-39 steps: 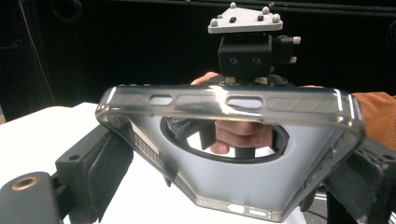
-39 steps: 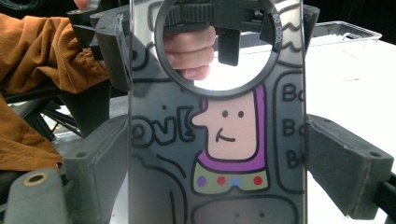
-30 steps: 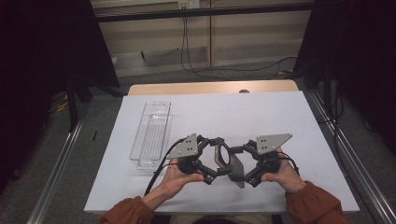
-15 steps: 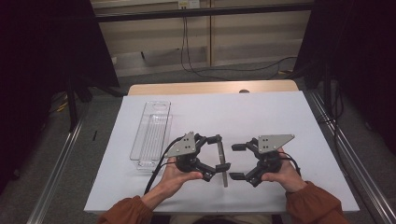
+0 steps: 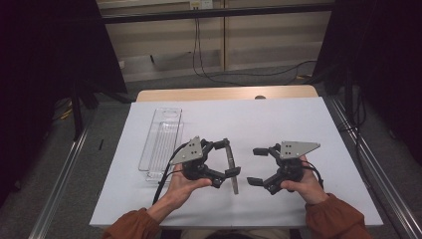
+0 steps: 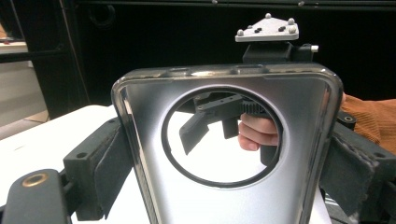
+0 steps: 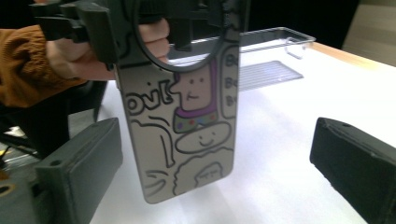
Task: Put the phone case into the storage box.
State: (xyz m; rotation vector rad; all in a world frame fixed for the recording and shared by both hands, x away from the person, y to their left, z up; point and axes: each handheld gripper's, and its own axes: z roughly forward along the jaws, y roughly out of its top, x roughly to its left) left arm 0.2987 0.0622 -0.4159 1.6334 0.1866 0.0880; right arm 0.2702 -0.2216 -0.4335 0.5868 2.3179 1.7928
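Fingers [image 6: 109,170] of the left gripper [image 5: 225,162] clamp the phone case [image 6: 224,140]; right gripper [image 5: 254,166], just opened, stands empty: handover done, placing remains.

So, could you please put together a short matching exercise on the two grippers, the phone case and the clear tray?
Things:
1. left gripper
2. right gripper
3. phone case
4. clear tray

States or places:
A. lying at the left side of the white table
B. jaws open, nothing between the pads
C. standing on edge, with cartoon drawings on one face
D. clamped on the case's side edges

Pairs: 1-D, 2-B, 3-C, 4-A
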